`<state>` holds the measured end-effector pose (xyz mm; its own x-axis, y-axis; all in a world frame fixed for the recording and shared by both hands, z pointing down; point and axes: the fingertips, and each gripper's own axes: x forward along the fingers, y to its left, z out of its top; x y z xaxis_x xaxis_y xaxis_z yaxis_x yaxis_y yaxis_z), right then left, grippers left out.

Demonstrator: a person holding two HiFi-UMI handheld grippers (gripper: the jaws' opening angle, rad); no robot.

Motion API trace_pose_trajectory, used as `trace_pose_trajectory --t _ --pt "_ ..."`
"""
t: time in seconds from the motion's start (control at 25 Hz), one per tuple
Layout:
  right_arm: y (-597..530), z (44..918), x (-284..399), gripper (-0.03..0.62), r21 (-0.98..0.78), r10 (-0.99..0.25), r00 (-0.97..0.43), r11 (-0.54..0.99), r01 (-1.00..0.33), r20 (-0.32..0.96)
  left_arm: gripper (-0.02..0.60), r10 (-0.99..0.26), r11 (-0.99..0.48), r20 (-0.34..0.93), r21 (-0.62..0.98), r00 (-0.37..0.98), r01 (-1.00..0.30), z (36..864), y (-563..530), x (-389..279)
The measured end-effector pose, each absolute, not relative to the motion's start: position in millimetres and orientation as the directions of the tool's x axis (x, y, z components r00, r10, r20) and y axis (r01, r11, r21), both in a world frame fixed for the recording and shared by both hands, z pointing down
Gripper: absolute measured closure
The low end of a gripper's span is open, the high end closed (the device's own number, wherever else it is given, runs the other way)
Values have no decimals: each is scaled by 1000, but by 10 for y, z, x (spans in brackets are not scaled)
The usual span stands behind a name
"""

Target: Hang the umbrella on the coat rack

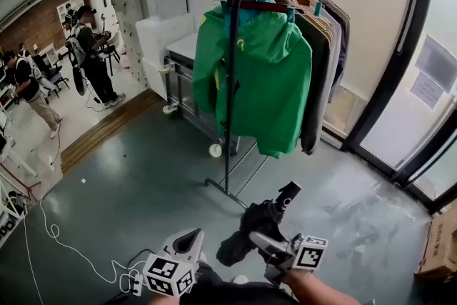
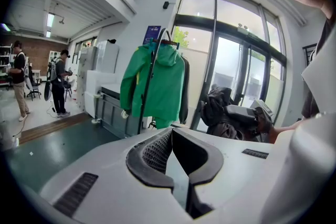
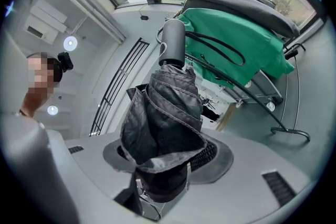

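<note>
1. At the bottom edge of the head view, we find both tools low and side by side: the left tool and the right tool. The coat rack stands ahead across the green floor, well apart from both.
2. Only the head view gives the wider room. A green jacket and darker garments hang from the rack's top rail. Glass doors stand to its right, and two people stand far off at the left.
3. Only the right gripper view shows the grip itself. The right tool's jaws are clamped on the folded canopy of the umbrella. Its grey handle points away from the tool, towards the rack.
4. The umbrella is therefore in the right tool, not on the rack, and touches no part of it.
5. Only the left gripper view shows the left tool's jaws: their tips meet and nothing sits between them. The same view catches the right tool with the dark umbrella off to its right, nearer the glass.
6. Pose: the left tool points ahead and a little downward, towards the rack. The right tool lies about level, umbrella handle leading, with the person's forearm behind it at the frame's lower edge.
</note>
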<state>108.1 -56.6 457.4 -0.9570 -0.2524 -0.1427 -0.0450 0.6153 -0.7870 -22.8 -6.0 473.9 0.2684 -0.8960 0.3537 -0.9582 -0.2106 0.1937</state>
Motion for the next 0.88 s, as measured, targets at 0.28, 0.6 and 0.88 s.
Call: trace_pose_trajectory --t 0.28,0.6,0.88 --pt "-876 4669 830 370 -777 -268 -957 624 -86 -109 566 -875 -249 370 210 313 -945 4954 -443 -447" --pt "-1453 4511 166 370 -742 -296 -952 656 -141 -80 566 -881 -314 306 191 361 -930 4717 -1243 -1146" --pt "-1957 4324 -395 370 -718 -371 -924 668 -197 -91 566 -836 -432 277 202 474 -879 4580 -1948 -1655"
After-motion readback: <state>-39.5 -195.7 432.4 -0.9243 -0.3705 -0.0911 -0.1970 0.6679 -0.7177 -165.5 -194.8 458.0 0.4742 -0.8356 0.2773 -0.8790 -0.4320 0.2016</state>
